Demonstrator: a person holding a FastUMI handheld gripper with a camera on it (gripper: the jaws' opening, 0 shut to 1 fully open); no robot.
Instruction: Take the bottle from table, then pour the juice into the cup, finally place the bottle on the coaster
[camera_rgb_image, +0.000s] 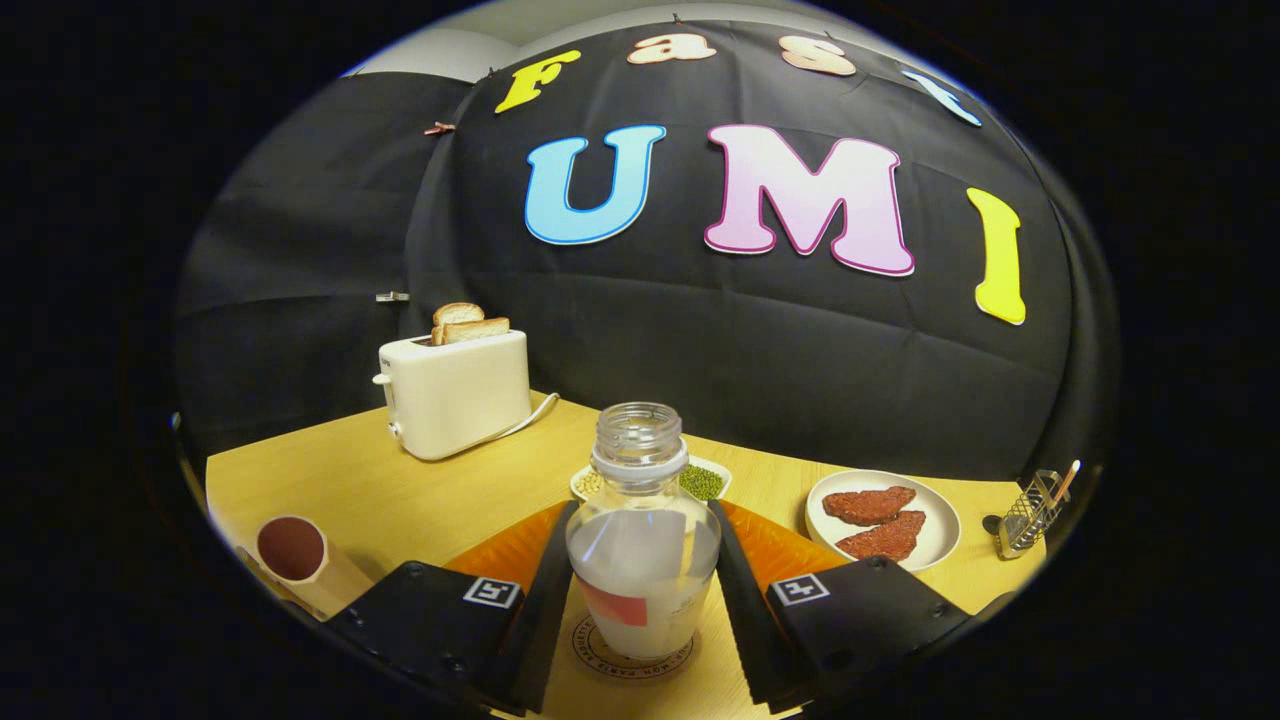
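Note:
A clear glass bottle (643, 540) with no cap stands upright between my fingers, pale liquid filling its lower half. Its base rests on a round printed coaster (600, 655) on the wooden table (400, 500). My gripper (640, 512) is shut on the bottle, one finger pressed against each side of its body. A beige cup (292, 552) with a dark red inside stands off to the left of the left finger, near the table's edge.
An orange mat (510, 548) lies behind the fingers. Beyond the bottle sits a small dish of beans (705, 482). A white toaster (455, 392) with bread stands far left. A plate with two reddish patties (884, 520) and a wire holder (1030, 515) are to the right.

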